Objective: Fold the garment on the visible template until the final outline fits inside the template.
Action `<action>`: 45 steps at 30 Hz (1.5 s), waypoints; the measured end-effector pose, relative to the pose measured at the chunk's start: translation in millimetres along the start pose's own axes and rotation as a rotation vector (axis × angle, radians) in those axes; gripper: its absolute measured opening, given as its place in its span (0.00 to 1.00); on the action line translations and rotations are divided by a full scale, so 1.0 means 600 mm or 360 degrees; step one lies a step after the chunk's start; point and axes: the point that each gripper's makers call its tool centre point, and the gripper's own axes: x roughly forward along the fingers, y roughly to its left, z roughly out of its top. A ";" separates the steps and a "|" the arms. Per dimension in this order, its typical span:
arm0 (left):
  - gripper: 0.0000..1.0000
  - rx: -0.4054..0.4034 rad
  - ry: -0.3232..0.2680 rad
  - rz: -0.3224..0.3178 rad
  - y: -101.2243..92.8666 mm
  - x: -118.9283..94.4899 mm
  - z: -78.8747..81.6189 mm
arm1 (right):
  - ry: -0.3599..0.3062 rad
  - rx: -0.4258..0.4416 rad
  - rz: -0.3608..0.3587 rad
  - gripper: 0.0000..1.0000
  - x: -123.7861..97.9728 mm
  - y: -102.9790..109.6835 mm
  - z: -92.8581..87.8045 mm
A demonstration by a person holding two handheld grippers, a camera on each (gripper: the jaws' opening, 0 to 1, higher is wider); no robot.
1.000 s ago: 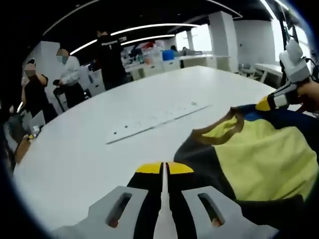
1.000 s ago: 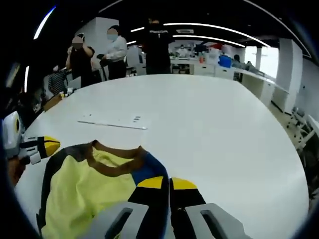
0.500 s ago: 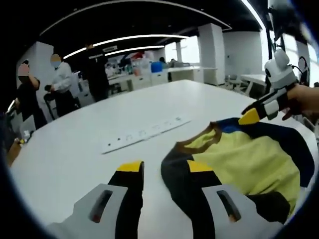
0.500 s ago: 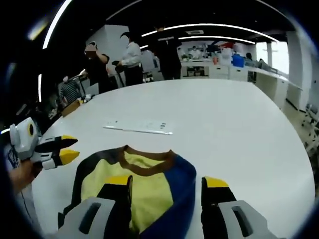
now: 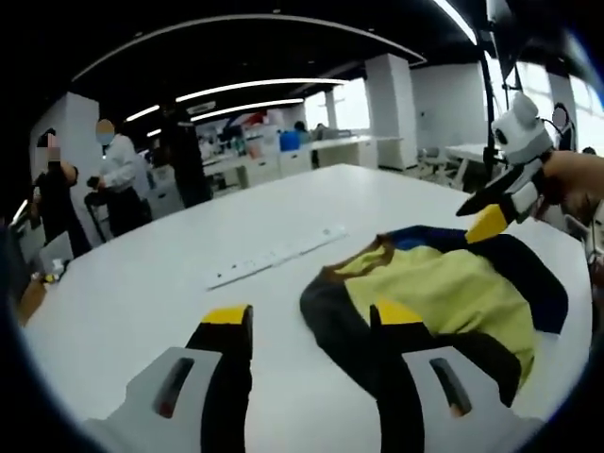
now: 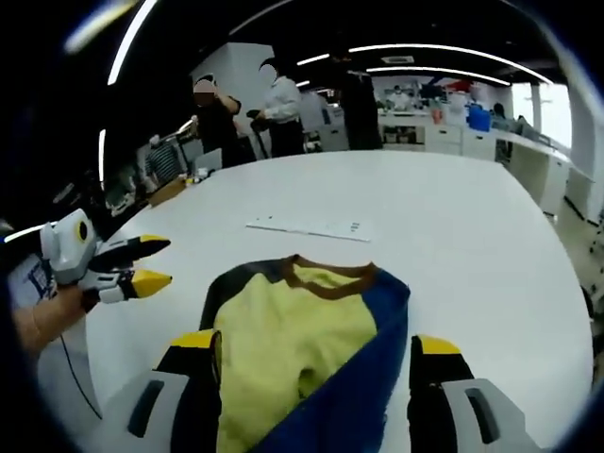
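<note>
Counter [image 5: 142, 283] space is lying wide and white around the work, so the next fold is asking for both grippers to come down on matching edges of the garment [image 5: 444, 293] and carry them over evenly, keeping the cloth flat and fully in sight; I am judging that a pinch on one layer only, near a corner, is serving best, since a deep bite is likely dragging the whole bundle across the smooth top. No template outline is showing clearly under the cloth, so how well the shape is fitting I cannot tell. The garment is lying on the near part of the counter, already bunched into a compact, roughly folded shape: a pale yellow body, dark sleeves or side panels, a blue panel on its right, and a brown collar facing the far side. A flat white strip [image 6: 307, 227] is lying on the counter beyond the collar, apart from the cloth. The left gripper [image 5: 316, 321] is hanging with its jaws spread wide and holding nothing, its right jaw over the garment's left edge; the right gripper [image 6: 316, 349] is likewise spread wide and empty, its jaws straddling the near end of the cloth. People [image 6: 250, 113] are standing at the far edge of the counter.
</note>
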 end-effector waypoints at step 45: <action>0.42 -0.0045 0.0347 -0.0234 -0.138 -0.120 -0.204 | 0.0189 0.0067 0.0053 0.65 -0.135 0.117 -0.274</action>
